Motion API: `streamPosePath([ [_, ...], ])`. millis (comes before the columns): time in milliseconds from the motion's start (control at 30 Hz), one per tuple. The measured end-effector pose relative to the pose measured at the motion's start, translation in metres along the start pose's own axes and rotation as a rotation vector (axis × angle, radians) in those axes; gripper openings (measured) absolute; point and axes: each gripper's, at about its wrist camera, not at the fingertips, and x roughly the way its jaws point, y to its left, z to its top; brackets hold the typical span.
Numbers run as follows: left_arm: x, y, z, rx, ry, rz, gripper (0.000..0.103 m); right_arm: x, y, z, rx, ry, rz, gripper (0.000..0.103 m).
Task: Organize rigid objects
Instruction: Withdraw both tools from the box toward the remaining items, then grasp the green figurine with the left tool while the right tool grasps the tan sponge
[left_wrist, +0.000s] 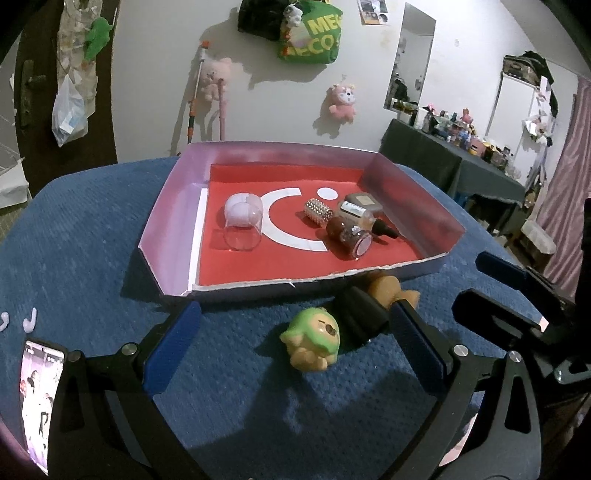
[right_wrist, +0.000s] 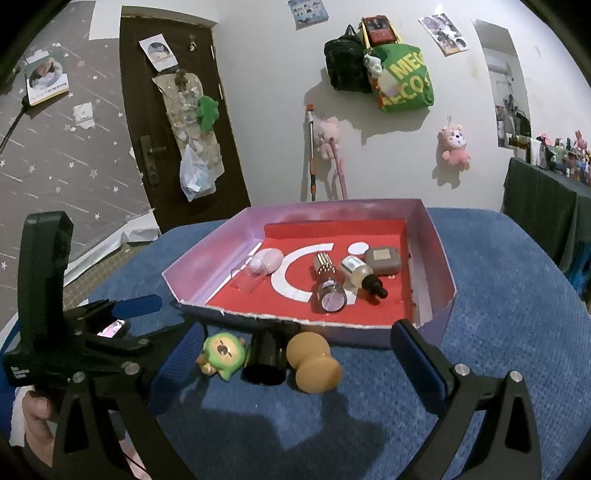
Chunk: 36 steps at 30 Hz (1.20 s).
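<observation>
On the blue cloth (right_wrist: 480, 280), just in front of the tray (right_wrist: 199, 266), lie from left to right a green figurine (right_wrist: 223, 355), a black cylinder (right_wrist: 266, 356) and a tan sponge (right_wrist: 313, 360). The left gripper (left_wrist: 295, 345) hangs spread wide around the figurine, touching nothing. The right gripper (right_wrist: 299, 363) is likewise wide apart and empty, framing all three. Bottles (right_wrist: 360, 275) lie inside the tray
</observation>
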Motion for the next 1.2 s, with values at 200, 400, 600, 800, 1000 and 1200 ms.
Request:
streamPosePath([
  [200,-0.003,-0.004,-0.006,0.009,0.007,-0.008,0.103,-0.004,0.001,-0.008,0.005,0.006,0.001,0.103],
  [400,-0.003,-0.006,-0.011,0.009,0.015,-0.016,0.103,-0.006,0.0,-0.012,0.01,0.016,0.004,0.103],
  [600,-0.002,-0.008,-0.015,0.013,0.024,-0.015,0.103,-0.005,0.0,-0.017,0.012,0.031,0.003,0.103],
  [800,0.0,-0.006,-0.019,0.01,0.033,-0.009,0.103,-0.003,-0.002,-0.021,0.012,0.045,-0.009,0.103],
  [1000,0.01,0.002,-0.023,-0.023,0.065,-0.017,0.103,0.002,-0.006,-0.023,0.015,0.067,-0.031,0.103],
  [1200,0.021,0.01,-0.025,-0.054,0.089,-0.003,0.103,0.011,-0.011,-0.027,0.013,0.098,-0.062,0.091],
])
